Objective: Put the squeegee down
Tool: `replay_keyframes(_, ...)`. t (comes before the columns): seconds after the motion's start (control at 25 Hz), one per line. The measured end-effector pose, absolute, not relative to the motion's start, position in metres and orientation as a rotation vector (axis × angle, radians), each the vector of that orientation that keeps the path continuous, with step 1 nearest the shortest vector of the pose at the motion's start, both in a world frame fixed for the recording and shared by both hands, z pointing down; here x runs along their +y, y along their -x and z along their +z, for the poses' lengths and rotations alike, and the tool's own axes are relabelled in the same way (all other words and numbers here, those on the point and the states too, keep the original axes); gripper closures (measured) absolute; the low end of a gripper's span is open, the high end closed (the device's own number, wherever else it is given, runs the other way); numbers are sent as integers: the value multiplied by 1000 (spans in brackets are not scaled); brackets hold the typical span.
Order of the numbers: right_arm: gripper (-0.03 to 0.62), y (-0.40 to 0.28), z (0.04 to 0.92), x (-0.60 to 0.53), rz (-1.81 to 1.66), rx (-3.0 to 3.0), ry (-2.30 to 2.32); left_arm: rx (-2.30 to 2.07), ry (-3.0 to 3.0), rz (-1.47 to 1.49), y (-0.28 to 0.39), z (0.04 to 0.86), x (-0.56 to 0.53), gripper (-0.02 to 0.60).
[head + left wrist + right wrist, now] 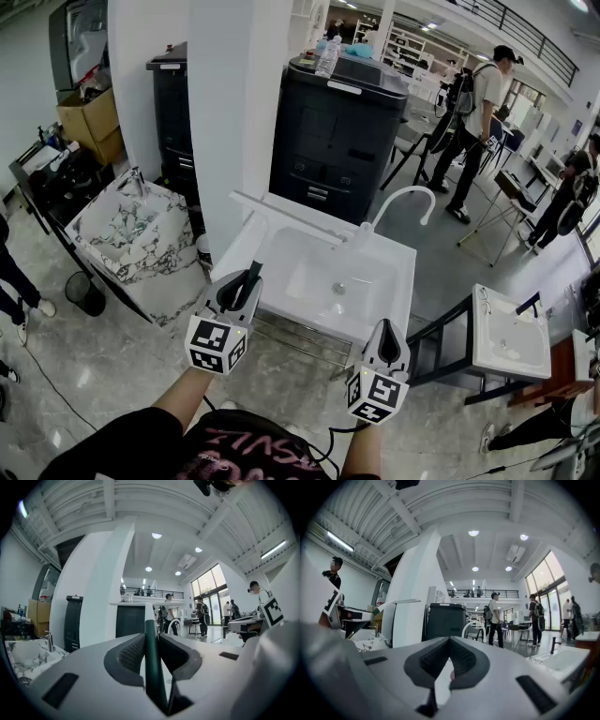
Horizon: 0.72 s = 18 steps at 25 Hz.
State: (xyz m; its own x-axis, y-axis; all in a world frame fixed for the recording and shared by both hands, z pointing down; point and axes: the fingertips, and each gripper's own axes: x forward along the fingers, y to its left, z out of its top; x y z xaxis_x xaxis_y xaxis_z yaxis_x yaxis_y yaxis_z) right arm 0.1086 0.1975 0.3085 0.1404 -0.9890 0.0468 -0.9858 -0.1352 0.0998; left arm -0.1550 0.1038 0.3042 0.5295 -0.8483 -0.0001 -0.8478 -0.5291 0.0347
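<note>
The left hand-held gripper (pixel 238 287) (pixel 151 641) points forward, away from the body, and its jaws are closed on the dark green handle of the squeegee (pixel 153 667), one pad on each side. The right hand-held gripper (pixel 385 343) (pixel 449 641) points forward too, beside it, jaws together at the tips and holding nothing. Both forearms (pixel 184 397) are bare and reach out from the chest.
</note>
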Motion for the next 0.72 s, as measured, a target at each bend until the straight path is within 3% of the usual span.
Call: replay_keyframes(0.72,574,-124,312,204,-88,-2011,-2291,-1471,-2716,15,127,312,109,486)
